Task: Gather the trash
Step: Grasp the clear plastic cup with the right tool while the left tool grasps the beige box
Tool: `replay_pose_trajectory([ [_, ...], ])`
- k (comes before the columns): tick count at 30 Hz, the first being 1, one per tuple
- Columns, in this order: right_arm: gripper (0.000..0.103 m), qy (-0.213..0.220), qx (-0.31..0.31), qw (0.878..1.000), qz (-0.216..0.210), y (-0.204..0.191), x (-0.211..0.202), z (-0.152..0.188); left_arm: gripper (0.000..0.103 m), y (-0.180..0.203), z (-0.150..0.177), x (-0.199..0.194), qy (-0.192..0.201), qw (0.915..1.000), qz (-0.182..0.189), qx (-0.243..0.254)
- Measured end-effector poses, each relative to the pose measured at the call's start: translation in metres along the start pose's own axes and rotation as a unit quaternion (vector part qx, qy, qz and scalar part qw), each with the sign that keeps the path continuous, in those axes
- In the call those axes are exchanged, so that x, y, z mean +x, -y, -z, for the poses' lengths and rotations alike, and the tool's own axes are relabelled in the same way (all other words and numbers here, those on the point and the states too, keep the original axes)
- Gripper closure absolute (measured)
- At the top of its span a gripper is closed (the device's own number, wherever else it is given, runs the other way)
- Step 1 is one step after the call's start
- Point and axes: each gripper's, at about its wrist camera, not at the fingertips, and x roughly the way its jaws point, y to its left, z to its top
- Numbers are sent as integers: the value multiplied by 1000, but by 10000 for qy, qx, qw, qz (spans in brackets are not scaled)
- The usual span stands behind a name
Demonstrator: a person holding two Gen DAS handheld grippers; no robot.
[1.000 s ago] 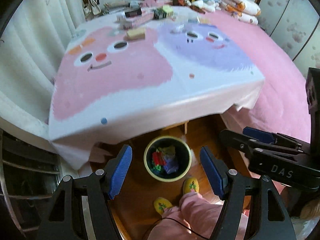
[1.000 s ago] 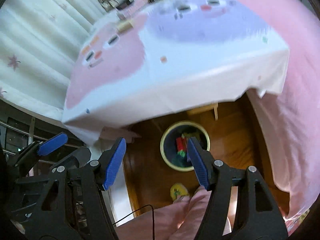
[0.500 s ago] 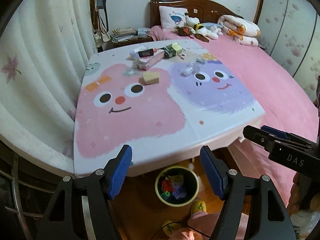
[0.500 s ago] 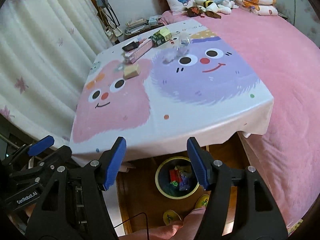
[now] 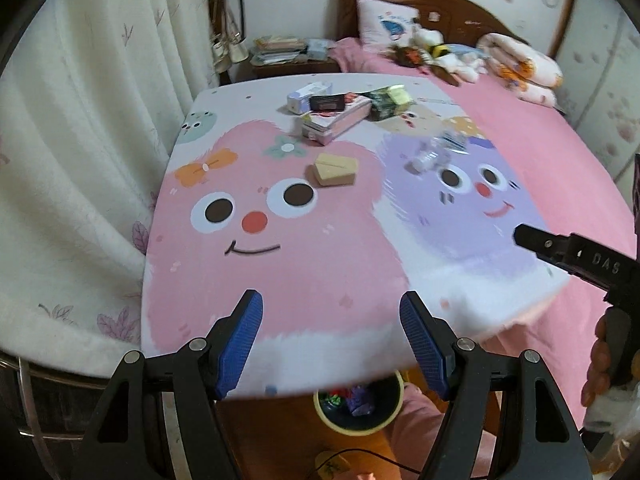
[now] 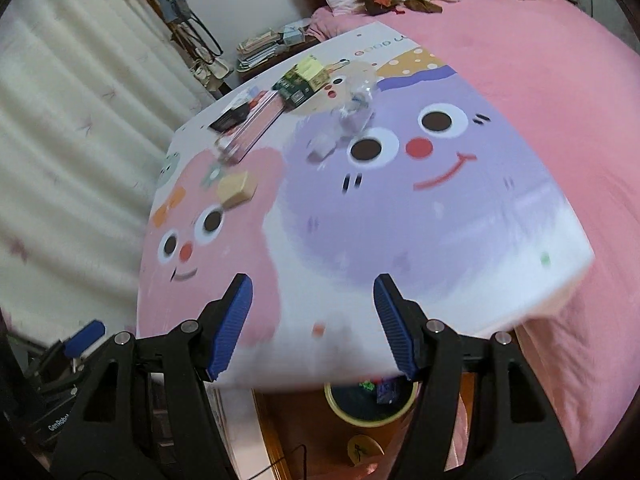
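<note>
The trash is spread across the far half of the tabletop (image 5: 280,280). Nearest is a small tan box (image 5: 335,169), lying just above the pink face's right eye. Beyond it is a long pink carton (image 5: 340,118) with a dark card (image 5: 327,102) on top, a pale box (image 5: 309,95) behind, and a green-and-yellow carton (image 5: 389,101) to the right. On the purple side lies something clear and crumpled (image 5: 434,151); the blur is heavy there, so I'd only guess it is a plastic bottle or wrapper. The bin (image 5: 360,404) stands on the floor under the near edge, already holding some coloured scraps.

Both tools hang over the near edge, well apart from every piece. The left tool (image 5: 331,342) is spread wide with nothing between its blue pads (image 5: 240,344), and the right tool (image 6: 312,326) is likewise released and empty.

The sensible step is a reach for the tan box with the left tool, since it is nearest and stands clear of its neighbours. I'd bring the pads down either side of its short width, low enough to catch the walls, and close gently, as a light box will crush or skid on the smooth cloth. The right tool suits the clear piece. Leave the stacked cartons until later; lifting the pink one would tip the card off.
</note>
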Motion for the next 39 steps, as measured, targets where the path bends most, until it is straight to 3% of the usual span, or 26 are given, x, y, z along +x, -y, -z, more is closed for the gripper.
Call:
replay_pose_trajectory([
  [9, 43, -287, 212, 9993, -132, 48, 86, -132, 31, 24, -95, 95, -382, 9971, -240, -616],
  [15, 47, -661, 347, 9969, -262, 69, 147, -176, 31, 26, -128, 137, -522, 9921, -375, -1073],
  [22, 58, -925, 359, 9937, -514, 71, 193, -188, 31, 15, -138, 167, -655, 9889, -424, -1262],
  [25, 72, -1007, 277, 9926, -625, 69, 203, -191, 31, 14, -141, 179, -745, 9889, -338, -1243],
  [32, 77, -1134, 125, 9899, -843, 66, 211, -197, 31, 24, -154, 205, -939, 9930, -57, -710],
  [39, 77, -1330, -2, 9856, -1049, 65, 211, -192, 31, 18, -170, 227, -1104, 9933, -52, -335],
])
